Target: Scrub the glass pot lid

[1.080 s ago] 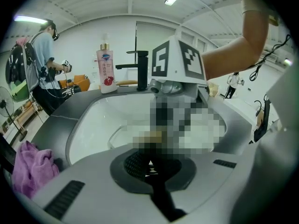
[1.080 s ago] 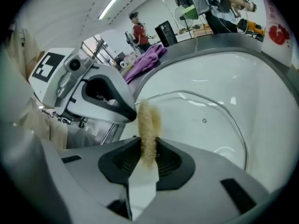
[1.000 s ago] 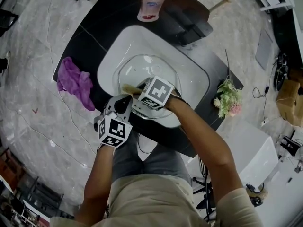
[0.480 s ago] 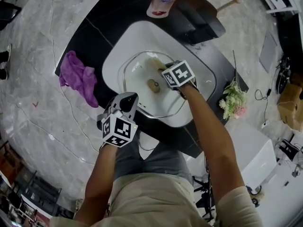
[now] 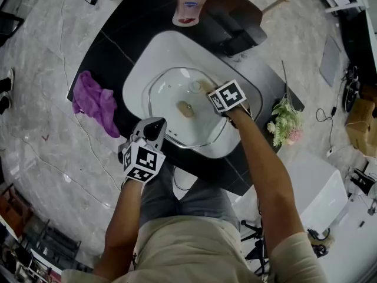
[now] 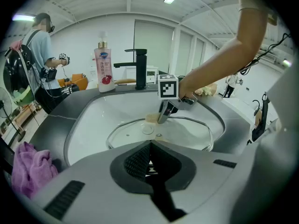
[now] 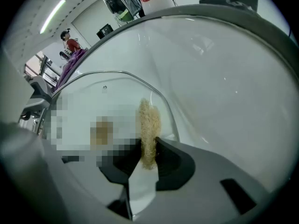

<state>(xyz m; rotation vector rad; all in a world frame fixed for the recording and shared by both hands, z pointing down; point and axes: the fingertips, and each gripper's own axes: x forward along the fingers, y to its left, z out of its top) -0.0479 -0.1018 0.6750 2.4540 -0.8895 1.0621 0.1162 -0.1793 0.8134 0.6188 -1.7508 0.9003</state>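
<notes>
A clear glass pot lid with a brownish knob lies in the white sink basin. My left gripper is at the lid's near left rim, jaws shut on that rim; in the left gripper view the rim runs in behind the closed jaws. My right gripper is over the lid's far right part, shut on a tan fibrous scrubber. In the right gripper view the scrubber sticks up between the jaws and rests against the lid's rim.
A pink soap bottle and a black faucet stand behind the basin on the black counter. A purple cloth lies at the left, a small flower bunch at the right. A person stands far off.
My right gripper has carried the scrubber from the lid's near edge across to its far right side. The left gripper has stayed at the near left rim.
</notes>
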